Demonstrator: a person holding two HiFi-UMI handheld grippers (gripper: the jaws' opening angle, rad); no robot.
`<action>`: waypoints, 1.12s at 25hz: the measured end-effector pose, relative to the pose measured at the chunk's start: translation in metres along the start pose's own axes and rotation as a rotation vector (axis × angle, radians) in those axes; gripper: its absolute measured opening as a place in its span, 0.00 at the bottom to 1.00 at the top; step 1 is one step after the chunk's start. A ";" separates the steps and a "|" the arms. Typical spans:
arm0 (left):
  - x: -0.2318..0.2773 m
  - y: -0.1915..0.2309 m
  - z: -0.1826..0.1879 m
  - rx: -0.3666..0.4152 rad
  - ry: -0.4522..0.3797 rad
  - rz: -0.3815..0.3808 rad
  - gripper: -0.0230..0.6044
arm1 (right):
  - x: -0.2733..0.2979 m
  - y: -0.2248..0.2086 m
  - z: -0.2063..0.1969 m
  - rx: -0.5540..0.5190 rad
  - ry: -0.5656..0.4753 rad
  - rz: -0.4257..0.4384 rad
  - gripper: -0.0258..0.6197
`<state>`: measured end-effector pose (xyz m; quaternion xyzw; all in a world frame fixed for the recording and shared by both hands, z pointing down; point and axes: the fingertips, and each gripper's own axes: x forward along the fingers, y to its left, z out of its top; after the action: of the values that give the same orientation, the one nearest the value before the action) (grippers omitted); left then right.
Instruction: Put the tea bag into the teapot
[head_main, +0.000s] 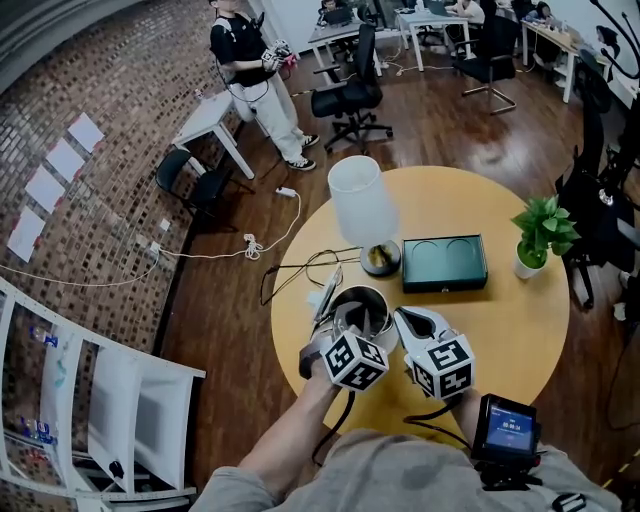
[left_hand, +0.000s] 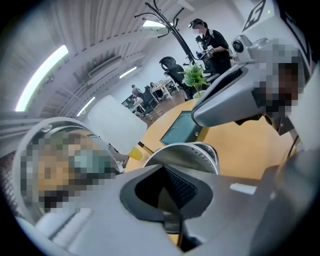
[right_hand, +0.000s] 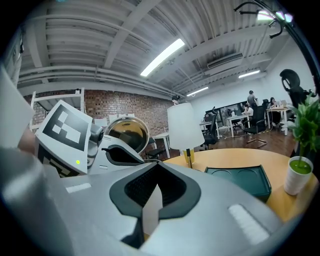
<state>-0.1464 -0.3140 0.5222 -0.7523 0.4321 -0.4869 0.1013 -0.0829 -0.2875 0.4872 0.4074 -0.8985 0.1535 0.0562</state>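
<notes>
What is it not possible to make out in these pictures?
Teapot inside: head view, too small and dark.
Thin grey strip in the shut left gripper: left gripper view, jaws hide most of it.
White strip in the shut right gripper: right gripper view, jaws hide the rest; unidentified.

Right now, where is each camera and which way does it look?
Head view: on the person's head, looking down at the table; a forearm, left tongs and right tongs show.
Left gripper view: rides the left tongs, facing teapot and plant; right tongs show.
Right gripper view: rides the right tongs, facing the lamp; left tongs show.
All share the green tray.
</notes>
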 end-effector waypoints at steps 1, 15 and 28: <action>-0.005 0.002 0.003 -0.017 -0.027 0.019 0.04 | -0.003 0.002 0.001 -0.004 -0.003 0.001 0.04; -0.118 -0.035 0.045 -0.565 -0.537 0.056 0.04 | -0.089 0.025 0.007 -0.072 -0.019 0.094 0.04; -0.176 -0.095 0.049 -0.607 -0.642 -0.034 0.04 | -0.146 0.065 -0.003 -0.109 -0.038 0.059 0.04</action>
<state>-0.0805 -0.1378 0.4380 -0.8681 0.4898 -0.0812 -0.0033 -0.0351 -0.1423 0.4425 0.3798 -0.9181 0.0983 0.0568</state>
